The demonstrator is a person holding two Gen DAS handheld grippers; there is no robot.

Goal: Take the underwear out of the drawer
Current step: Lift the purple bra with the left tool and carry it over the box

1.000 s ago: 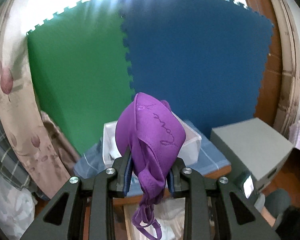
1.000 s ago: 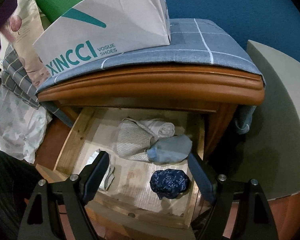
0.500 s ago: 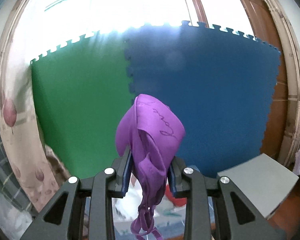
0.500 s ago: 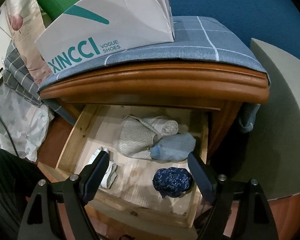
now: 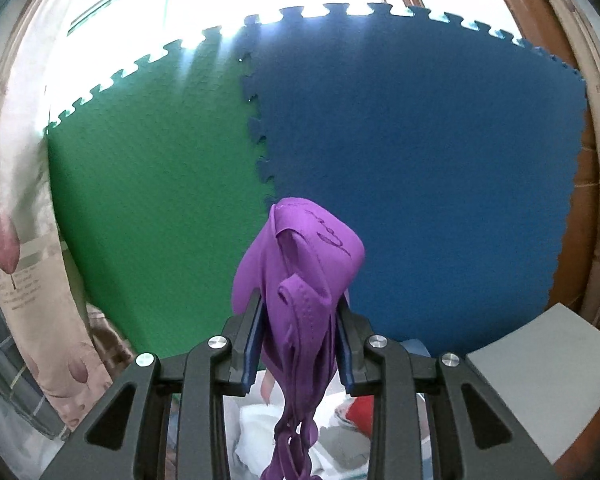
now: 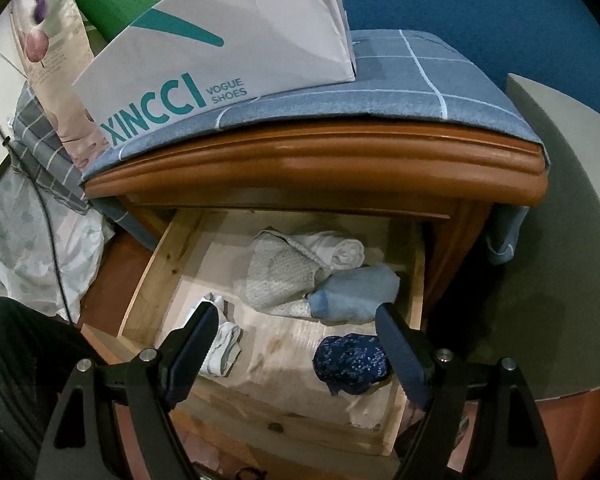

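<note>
Since a second ago the left gripper (image 5: 298, 334) has swung up, so the white box that sat behind it is gone from its view and only the green mat (image 5: 152, 208) and blue mat (image 5: 424, 184) fill the back. It's clamped on the purple underwear (image 5: 300, 280), which bunches above the pads with straps dangling below. The right gripper (image 6: 298, 338) hasn't budged, jaws spread wide with nothing between them, hanging over the open drawer (image 6: 148, 276). Inside: a grey knit piece (image 6: 278, 276), a white roll (image 6: 336, 248), a light blue bundle (image 6: 352, 292), a dark blue speckled one (image 6: 350, 362). A shoe box (image 6: 220, 36) sits on top. A striped white thing is half hidden behind the left finger
</note>
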